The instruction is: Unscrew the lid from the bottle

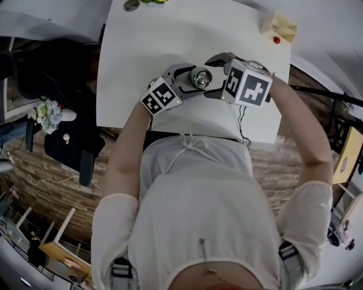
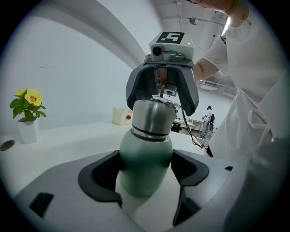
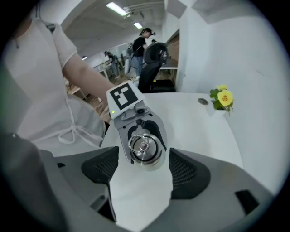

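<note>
A green bottle (image 2: 145, 156) with a steel lid (image 2: 153, 118) stands on the white table (image 1: 142, 51). My left gripper (image 2: 146, 170) is shut on the bottle's green body, a pad pressing each side. From above, the lid (image 1: 200, 77) and its ring show between the two grippers. My right gripper (image 3: 144, 171) points down over the lid (image 3: 144, 147) and is open: its jaws stand either side of the cap with a gap, not pressing on it. In the left gripper view the right gripper (image 2: 162, 97) straddles the top of the lid.
A yellow flower in a white pot (image 2: 28, 115) stands at the table's far side. A cream box with a red button (image 1: 279, 25) sits near the far right corner. A small round disc (image 1: 131, 5) lies at the far edge. The table's near edge runs by my torso.
</note>
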Motion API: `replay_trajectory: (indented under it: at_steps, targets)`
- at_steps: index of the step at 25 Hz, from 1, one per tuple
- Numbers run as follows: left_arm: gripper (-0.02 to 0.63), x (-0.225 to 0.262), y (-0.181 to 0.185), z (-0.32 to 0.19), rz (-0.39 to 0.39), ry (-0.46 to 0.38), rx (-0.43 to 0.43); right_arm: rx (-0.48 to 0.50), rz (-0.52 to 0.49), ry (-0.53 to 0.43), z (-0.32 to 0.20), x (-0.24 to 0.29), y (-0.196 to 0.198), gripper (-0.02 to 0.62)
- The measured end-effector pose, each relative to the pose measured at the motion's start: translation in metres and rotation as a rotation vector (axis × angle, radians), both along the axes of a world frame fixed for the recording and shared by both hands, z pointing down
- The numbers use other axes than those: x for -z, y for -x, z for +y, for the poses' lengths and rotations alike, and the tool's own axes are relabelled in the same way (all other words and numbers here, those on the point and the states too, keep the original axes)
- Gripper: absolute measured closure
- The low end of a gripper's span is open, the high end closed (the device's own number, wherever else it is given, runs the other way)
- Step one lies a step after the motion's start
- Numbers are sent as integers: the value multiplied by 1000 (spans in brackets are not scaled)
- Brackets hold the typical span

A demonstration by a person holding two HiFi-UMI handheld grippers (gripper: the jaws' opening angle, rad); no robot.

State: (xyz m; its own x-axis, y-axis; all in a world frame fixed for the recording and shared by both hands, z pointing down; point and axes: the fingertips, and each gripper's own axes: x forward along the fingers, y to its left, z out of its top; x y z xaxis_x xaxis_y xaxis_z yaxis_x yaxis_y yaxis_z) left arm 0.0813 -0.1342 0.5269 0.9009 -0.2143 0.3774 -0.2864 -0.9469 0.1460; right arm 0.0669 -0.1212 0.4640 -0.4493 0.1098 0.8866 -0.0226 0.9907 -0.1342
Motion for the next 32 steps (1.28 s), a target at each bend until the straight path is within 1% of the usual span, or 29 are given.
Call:
replay_trajectory:
  at_steps: [2, 4, 5, 6, 8, 10, 11, 12, 16, 19, 24, 27, 32]
  targets:
    - [238, 0, 0, 0, 0, 2, 0, -186, -59, 53, -3, 2, 3, 242]
    - [238, 0, 0, 0, 1, 2, -2, -391, -100, 105, -9, -1, 5, 271]
    - [238, 0, 0, 0, 1, 1, -2, -467, -110, 123, -10, -3, 6, 265]
    - [238, 0, 0, 0, 1, 1, -3, -519, -112, 128, -10, -5, 7, 253]
    - [238, 0, 0, -1, 3, 3, -2, -575, -99, 103, -12, -9, 7, 252]
    - [238, 0, -1, -1, 3, 6, -1, -599, -85, 79, -14, -12, 6, 276]
    - [238, 0, -1, -1, 3, 6, -2, -602, -82, 81, -14, -13, 6, 300]
    - [238, 0, -1, -1, 2, 5, -4, -602, -80, 87, -14, -13, 7, 311]
    - [238, 0, 0, -1, 3, 2, -9, -593, -67, 105, -12, -14, 8, 310]
    - [238, 0, -1, 0, 7, 5, -8, -547, -50, 111, -11, -14, 7, 311]
    - [238, -1, -1, -1, 11, 5, -12, -359, -7, 143, -9, -17, 4, 311]
    - [238, -1, -1, -2, 15, 6, -6, -264, 30, 164, -7, -17, 4, 311]
    - [238, 0, 0, -1, 15, 6, -4, -91, 124, 124, -7, -16, 6, 311]
